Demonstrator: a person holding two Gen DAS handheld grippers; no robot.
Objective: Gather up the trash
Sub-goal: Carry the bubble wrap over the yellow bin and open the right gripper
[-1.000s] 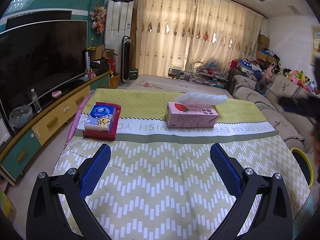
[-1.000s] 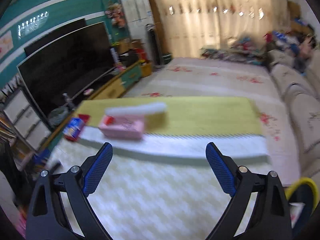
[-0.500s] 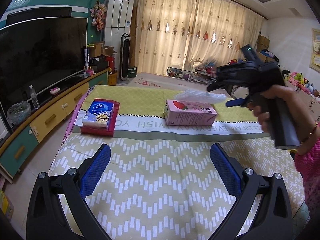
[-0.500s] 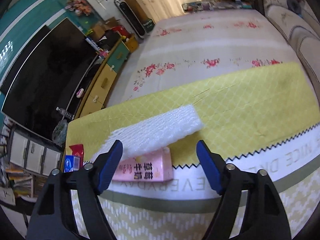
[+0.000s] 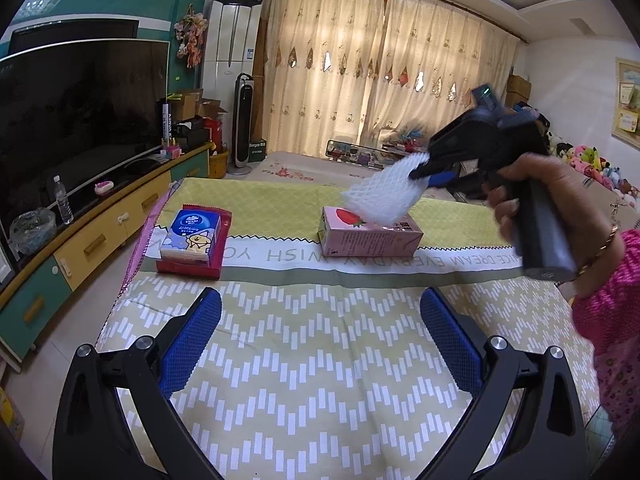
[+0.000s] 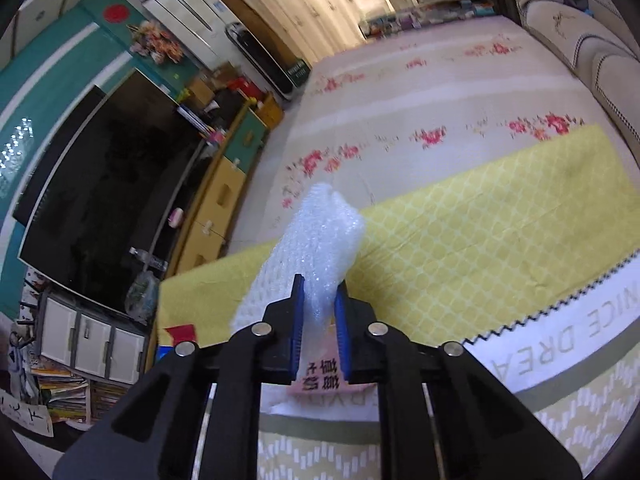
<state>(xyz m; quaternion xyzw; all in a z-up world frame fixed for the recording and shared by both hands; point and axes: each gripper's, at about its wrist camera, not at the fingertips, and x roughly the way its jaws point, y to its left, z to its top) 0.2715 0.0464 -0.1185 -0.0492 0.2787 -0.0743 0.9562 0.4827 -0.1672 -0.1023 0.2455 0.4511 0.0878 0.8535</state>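
A white foam net sleeve (image 5: 382, 196) hangs tilted in the air just above a pink strawberry milk carton (image 5: 370, 236) that lies on the yellow-green tablecloth (image 5: 304, 380). My right gripper (image 5: 424, 172) is shut on the sleeve's upper end; in the right wrist view the sleeve (image 6: 316, 240) sticks out forward between the blue pads (image 6: 297, 320) of my right gripper (image 6: 319, 298), with the pink carton (image 6: 320, 378) below. My left gripper (image 5: 320, 320) is open and empty, low over the near part of the table.
A blue tissue pack (image 5: 192, 236) rests on a red packet (image 5: 190, 266) at the table's left. A TV cabinet (image 5: 100, 232) with a bottle runs along the left wall. A sofa with plush toys (image 5: 592, 164) stands at the right.
My right gripper came in over the carton, closed on the foam sleeve that lay on top of it, and lifted its end up. My left gripper stayed put.
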